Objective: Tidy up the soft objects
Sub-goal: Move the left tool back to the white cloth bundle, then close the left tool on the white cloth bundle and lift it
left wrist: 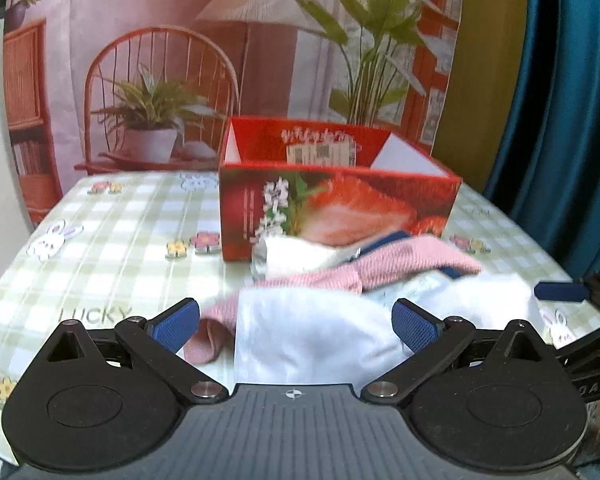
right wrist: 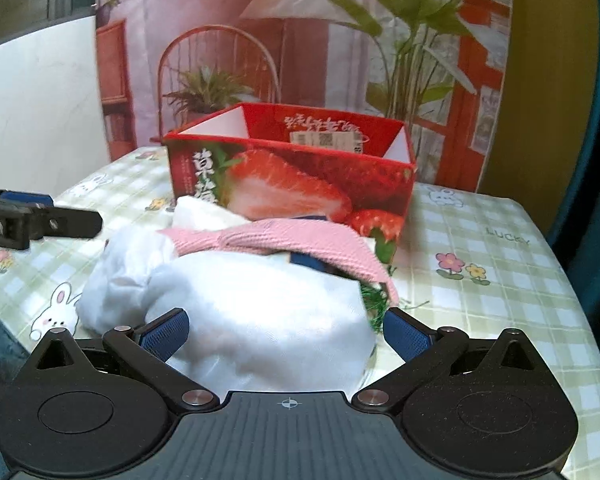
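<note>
A heap of soft things lies in front of a red strawberry box. Lowest and nearest is a white cloth, with a pink knitted towel draped over it. A dark blue piece peeks out under the pink. My left gripper is open, its fingers on either side of the white cloth's near edge. My right gripper is open too, straddling the white bundle from the other side. Each gripper shows at the edge of the other's view.
The box stands open-topped on a round table with a green checked cloth printed with rabbits and flowers. Green tinsel sticks out beside the bundle. A printed backdrop and a teal curtain stand behind the table.
</note>
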{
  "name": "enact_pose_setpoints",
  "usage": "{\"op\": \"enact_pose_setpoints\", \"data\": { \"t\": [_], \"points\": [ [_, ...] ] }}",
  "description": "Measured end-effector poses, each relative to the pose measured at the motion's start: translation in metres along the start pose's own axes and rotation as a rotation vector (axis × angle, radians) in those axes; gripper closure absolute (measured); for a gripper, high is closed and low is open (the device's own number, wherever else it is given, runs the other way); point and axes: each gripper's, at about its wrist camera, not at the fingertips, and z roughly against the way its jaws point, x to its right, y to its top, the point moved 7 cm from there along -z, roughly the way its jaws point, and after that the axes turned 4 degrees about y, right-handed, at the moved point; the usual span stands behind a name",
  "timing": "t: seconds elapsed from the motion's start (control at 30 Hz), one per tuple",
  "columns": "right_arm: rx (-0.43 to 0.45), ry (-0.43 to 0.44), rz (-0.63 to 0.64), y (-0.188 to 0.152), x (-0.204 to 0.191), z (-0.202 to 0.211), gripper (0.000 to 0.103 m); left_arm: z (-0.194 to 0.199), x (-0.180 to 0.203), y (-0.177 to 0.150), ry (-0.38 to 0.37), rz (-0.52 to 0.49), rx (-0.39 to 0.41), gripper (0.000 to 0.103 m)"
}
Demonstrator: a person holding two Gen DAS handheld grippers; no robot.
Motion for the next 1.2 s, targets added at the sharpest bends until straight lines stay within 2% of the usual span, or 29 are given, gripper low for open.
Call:
{"op": "enact_pose_setpoints", "data": {
  "t": [0.27, 0.4, 0.5, 0.57, 0.7, 0.77, 0.87, 1.07, 1.2],
  "points": [
    [-0.064, 0.046, 0.090, -0.007, -0.019, -0.011, 0.000, -0.012, -0.012, -0.013, -0.006, 0.058, -0.061, 0.000],
    [-0.116, 0.046, 0.095, -0.016, -0.021, -0.021, 0.000, -0.018, -0.013, -0.018, -0.021, 0.074, -0.084, 0.000],
    [-0.121, 0.045, 0.090, -0.017, -0.020, -0.023, 0.003, -0.019, -0.013, -0.020, -0.038, 0.081, -0.085, 0.000],
    [-0.110, 0.045, 0.091, -0.015, -0.018, -0.022, 0.015, -0.020, -0.012, -0.021, -0.048, 0.086, -0.087, 0.001],
    [-0.071, 0.049, 0.075, -0.008, -0.013, -0.015, 0.032, -0.022, -0.011, -0.023, -0.074, 0.100, -0.104, 0.003],
    [-0.046, 0.050, 0.072, -0.003, -0.011, -0.011, 0.045, -0.023, -0.009, -0.025, -0.097, 0.104, -0.108, 0.008],
    [-0.013, 0.056, 0.074, 0.004, -0.010, -0.006, 0.055, -0.025, -0.004, -0.027, -0.139, 0.107, -0.120, 0.012],
    [0.019, 0.071, 0.053, 0.006, -0.008, -0.005, 0.063, -0.033, 0.015, -0.041, -0.248, 0.074, -0.190, 0.013],
    [0.026, 0.084, 0.002, 0.002, -0.003, -0.008, 0.064, -0.039, 0.020, -0.049, -0.223, 0.022, -0.207, 0.013]
  ]
}}
